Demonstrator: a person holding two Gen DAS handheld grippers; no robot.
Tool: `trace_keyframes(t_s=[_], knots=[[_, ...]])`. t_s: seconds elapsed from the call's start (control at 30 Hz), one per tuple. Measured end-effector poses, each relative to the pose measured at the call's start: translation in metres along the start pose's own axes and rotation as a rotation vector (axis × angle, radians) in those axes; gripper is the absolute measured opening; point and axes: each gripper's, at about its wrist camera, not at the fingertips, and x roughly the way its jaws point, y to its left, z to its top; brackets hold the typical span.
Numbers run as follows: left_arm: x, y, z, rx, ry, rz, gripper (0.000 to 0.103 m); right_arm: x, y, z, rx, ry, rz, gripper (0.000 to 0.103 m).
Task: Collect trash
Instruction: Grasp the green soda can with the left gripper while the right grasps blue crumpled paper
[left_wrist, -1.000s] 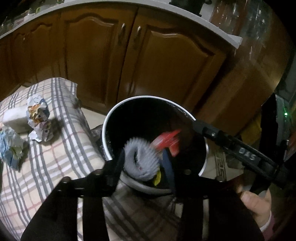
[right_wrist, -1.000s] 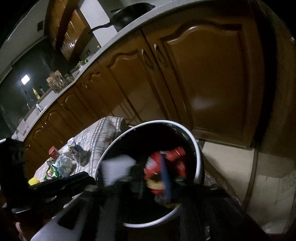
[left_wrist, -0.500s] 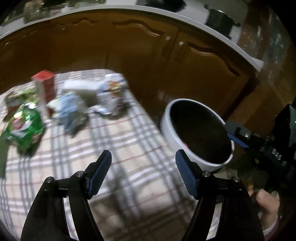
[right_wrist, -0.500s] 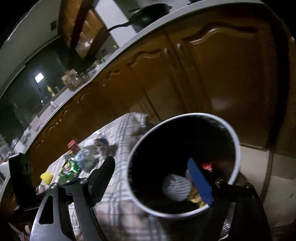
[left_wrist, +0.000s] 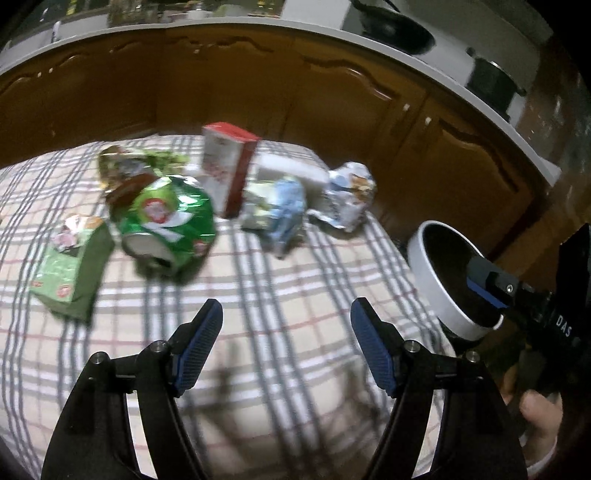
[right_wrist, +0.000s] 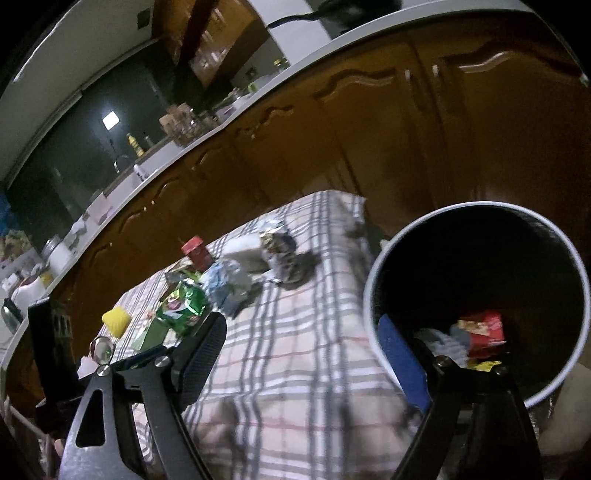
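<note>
Trash lies on a plaid-covered table (left_wrist: 280, 369): a crushed green can (left_wrist: 166, 221), a green carton (left_wrist: 70, 269), a red-and-white box (left_wrist: 227, 166), a blue-white crumpled wrapper (left_wrist: 280, 210) and a crumpled foil wrapper (left_wrist: 349, 195). My left gripper (left_wrist: 286, 306) hangs open over bare cloth, short of the can, with nothing between its fingers. A white bin (right_wrist: 373, 280) with a dark inside stands at the table's right end and holds a red wrapper (right_wrist: 484, 328) and a grey piece (right_wrist: 443, 339). My right gripper (right_wrist: 301, 321) is open and empty, one finger over the bin's rim.
Brown cabinet doors (left_wrist: 332, 103) under a pale countertop run behind the table. A yellow item (right_wrist: 116, 321) sits at the table's far end. A white block (left_wrist: 291, 171) lies behind the wrappers. A hand (left_wrist: 535, 410) holds the right gripper beside the bin.
Both grippers opened over the bin: the grey piece and the red wrapper left their jaws and now lie inside. The left gripper swung left over the table; the right shifted left too.
</note>
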Motion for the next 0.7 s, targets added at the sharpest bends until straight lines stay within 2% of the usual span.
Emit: trace_keyframes(t_s=[0.47,0.7], knots=[[-0.012,0.065,0.023,-0.082,-0.032,0.082,0.073,0.049,0.053,0.007,-0.083,0.052,0.069,0.086],[0.008,0.089,0.051,-0.059,0.022,0.098,0.073,0.087,0.070,0.016,-0.104,0.094,0.130,0.083]])
